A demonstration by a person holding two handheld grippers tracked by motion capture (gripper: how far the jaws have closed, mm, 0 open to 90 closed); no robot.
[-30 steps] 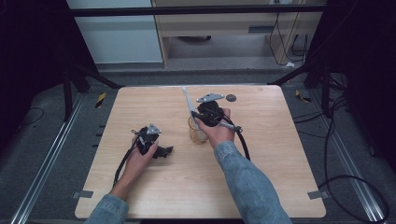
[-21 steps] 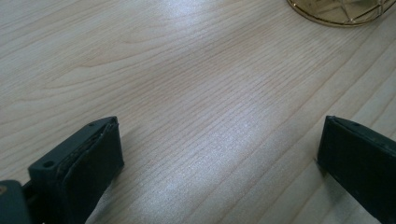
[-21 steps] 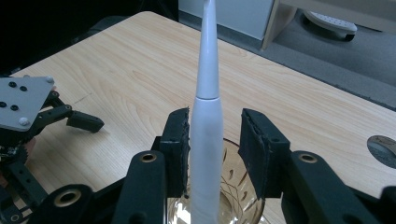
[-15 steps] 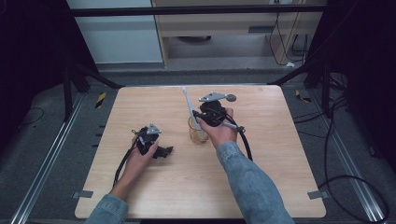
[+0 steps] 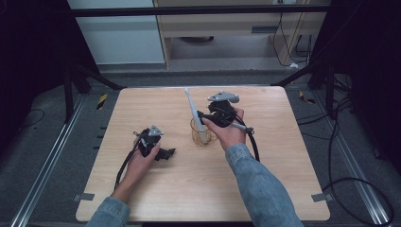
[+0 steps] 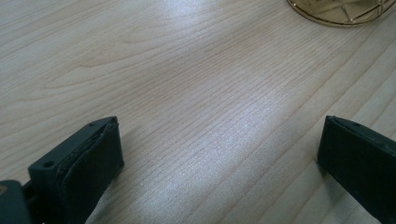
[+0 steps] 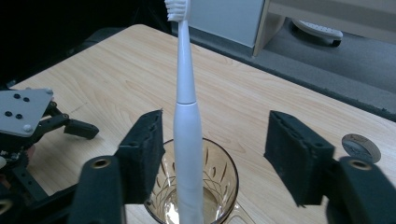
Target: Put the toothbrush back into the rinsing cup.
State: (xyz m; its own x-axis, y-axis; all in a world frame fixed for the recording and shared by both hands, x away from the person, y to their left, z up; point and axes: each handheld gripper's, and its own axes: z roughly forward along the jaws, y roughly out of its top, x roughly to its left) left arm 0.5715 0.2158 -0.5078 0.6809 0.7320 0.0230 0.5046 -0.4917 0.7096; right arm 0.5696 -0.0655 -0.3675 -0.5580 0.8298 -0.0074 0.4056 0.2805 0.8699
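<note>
Your right hand-held gripper (image 7: 212, 154) has just been opening: its jaws now stand apart on either side of the electric toothbrush (image 7: 186, 116), and neither pad presses on it. The handle sits nearer the one jaw than the other, with a clear gap to the far one, so the brush looks released rather than held. It stays upright because its base rests inside the glass cup (image 7: 194, 186), leaning on the rim with the bristle head up. In the high view that cup (image 5: 202, 136) stands near the middle of the counter (image 5: 142, 101), just in front of your right hand, close enough that you can pull back without tipping it.

Your left hand-held gripper (image 5: 158, 152) lies low on the counter well to the left of the cup, jaws spread wide with nothing between them but bare wood; it seems parked out of the way. A small round disc (image 7: 360, 146) lies on the counter beyond the right jaw, apart from the cup.
</note>
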